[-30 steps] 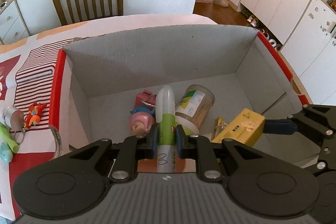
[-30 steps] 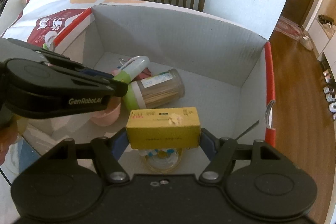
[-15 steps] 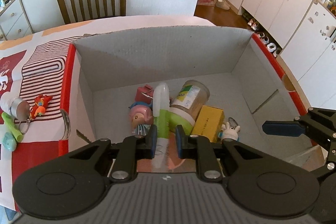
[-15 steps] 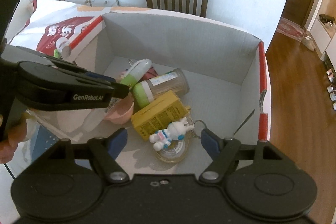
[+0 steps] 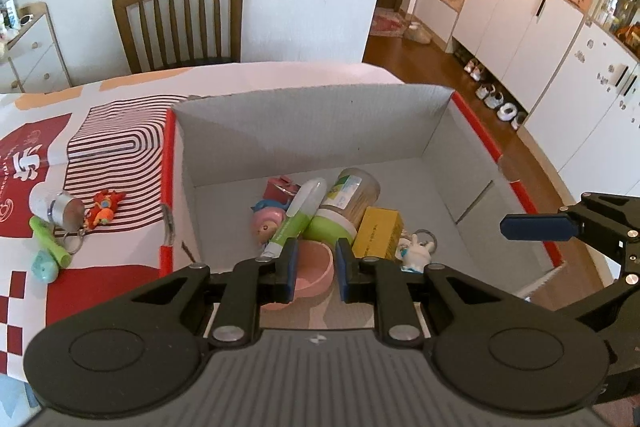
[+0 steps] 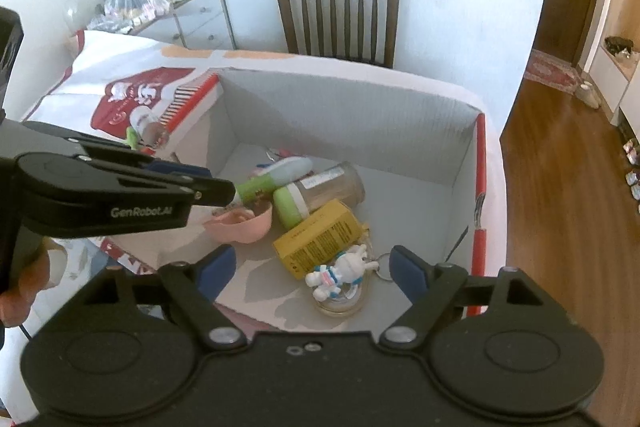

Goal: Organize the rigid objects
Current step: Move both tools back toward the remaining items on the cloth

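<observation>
An open cardboard box (image 5: 304, 131) with red edges holds a green-and-white tube (image 5: 304, 211), a clear jar with a green lid (image 5: 348, 203), a yellow carton (image 5: 378, 233), a pink bowl (image 5: 312, 267) and a white rabbit keychain (image 5: 416, 251). Above the box's near side, my left gripper (image 5: 316, 259) has its jaws drawn close with nothing between them. The tube's tail lies just left of its left finger. My right gripper (image 6: 312, 267) hangs over the near right part of the box. Its jaws are opening wide and are empty, with the yellow carton (image 6: 320, 239) lying below them.
Left of the box on the patterned tablecloth (image 5: 100, 147) lie a silver cylinder (image 5: 60, 209), a red toy keychain (image 5: 104, 207) and a green marker (image 5: 50, 241). A wooden chair (image 5: 180, 19) stands behind the table. White cabinets (image 5: 520, 27) line the right wall.
The right gripper let go of the yellow carton, which dropped into the box, and its jaws spread. The tube slipped out of the left gripper and lies in the box. Both grippers rose.
</observation>
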A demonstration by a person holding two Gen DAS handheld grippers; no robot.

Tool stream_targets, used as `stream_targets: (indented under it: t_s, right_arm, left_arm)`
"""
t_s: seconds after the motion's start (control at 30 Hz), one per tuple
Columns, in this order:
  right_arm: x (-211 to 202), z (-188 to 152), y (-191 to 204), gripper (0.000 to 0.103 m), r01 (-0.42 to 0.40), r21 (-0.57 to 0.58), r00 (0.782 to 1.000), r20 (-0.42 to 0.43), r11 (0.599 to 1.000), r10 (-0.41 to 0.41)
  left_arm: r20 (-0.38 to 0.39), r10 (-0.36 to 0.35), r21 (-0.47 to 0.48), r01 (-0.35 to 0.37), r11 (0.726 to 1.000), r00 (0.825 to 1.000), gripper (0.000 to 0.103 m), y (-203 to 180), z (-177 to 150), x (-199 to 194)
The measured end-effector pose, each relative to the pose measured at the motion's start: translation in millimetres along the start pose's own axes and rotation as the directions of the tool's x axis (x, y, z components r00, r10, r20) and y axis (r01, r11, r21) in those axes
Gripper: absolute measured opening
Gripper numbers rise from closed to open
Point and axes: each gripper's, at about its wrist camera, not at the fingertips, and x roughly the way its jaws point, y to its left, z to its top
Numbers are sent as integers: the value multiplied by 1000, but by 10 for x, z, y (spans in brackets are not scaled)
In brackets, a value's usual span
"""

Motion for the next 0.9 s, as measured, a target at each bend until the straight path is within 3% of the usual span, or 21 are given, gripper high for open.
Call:
stream_targets:
  t_s: [0.6,0.9]
  right_arm:
    - [-387,16,442,92,-38,-51,996,82,998,42]
    - [-412,24,834,94,-70,0,994,82,998,70]
  left_arm:
    - [109,18,-15,-17,1000,994,19,339,-244,-733]
    - [109,10,-38,-6,999,994,19,853,-494,-1022]
